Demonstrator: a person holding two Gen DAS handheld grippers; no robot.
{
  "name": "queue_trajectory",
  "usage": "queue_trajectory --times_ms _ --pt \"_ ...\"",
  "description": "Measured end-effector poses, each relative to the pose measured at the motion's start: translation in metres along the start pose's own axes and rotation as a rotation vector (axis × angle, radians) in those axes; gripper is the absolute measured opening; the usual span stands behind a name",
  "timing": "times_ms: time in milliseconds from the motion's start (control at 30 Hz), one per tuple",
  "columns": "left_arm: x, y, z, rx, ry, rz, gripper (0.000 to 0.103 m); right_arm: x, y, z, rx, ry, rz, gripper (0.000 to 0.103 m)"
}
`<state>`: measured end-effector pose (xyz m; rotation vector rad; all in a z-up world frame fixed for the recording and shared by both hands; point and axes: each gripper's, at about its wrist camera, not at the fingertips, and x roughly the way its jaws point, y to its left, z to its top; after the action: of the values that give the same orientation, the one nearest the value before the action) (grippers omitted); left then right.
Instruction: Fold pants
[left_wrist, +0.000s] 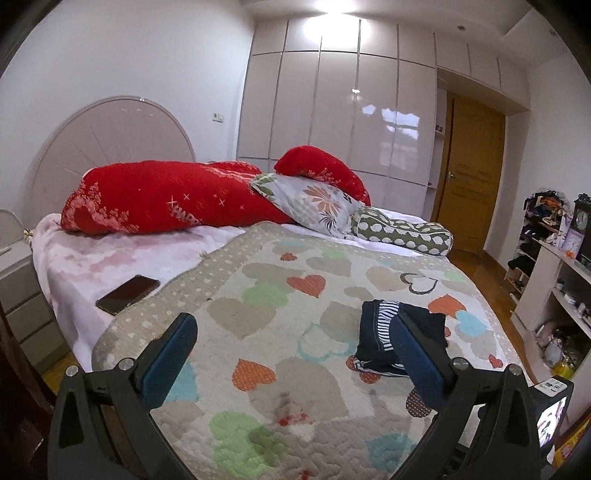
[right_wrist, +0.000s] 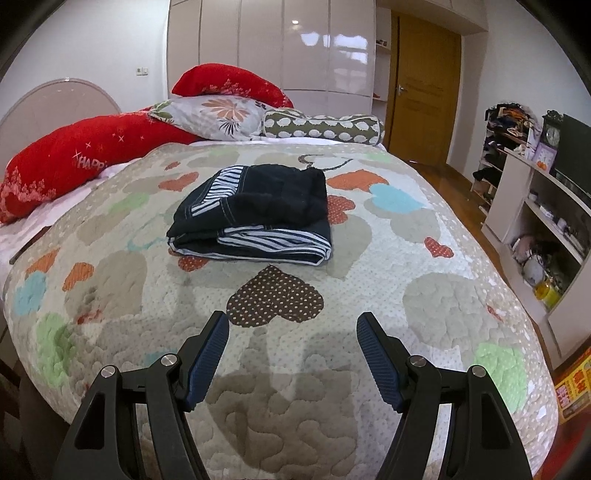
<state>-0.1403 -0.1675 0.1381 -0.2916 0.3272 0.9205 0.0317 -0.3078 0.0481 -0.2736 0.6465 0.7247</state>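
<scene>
The dark pants (right_wrist: 255, 210) with striped lining lie folded in a neat bundle on the heart-patterned quilt (right_wrist: 295, 369) of the bed. Both the left hand-held gripper (left_wrist: 295, 325) and right hand-held gripper (right_wrist: 291, 325) hover spread wide, pinching nothing.

A heart-patterned quilt (right_wrist: 332, 369) covers the bed. Red pillows (left_wrist: 166, 195), a flowered pillow (left_wrist: 314, 203) and a spotted bolster (left_wrist: 402, 230) lie by the headboard (left_wrist: 110, 136). A phone (left_wrist: 127, 293) rests on the pink sheet (left_wrist: 92, 266). A wooden door (left_wrist: 469, 173) stands beyond.
</scene>
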Motion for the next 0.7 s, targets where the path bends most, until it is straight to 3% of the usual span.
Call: queue_trajectory --times_ms 500,700 --pt "-0.003 -0.008 -0.005 0.001 -0.001 -0.083 0.103 -0.002 0.01 -0.003 -0.037 0.003 -0.002 0.076" --pt "0.013 -0.013 -0.013 0.015 0.097 -0.123 0.103 -0.003 0.009 -0.004 -0.025 0.003 -0.001 0.076"
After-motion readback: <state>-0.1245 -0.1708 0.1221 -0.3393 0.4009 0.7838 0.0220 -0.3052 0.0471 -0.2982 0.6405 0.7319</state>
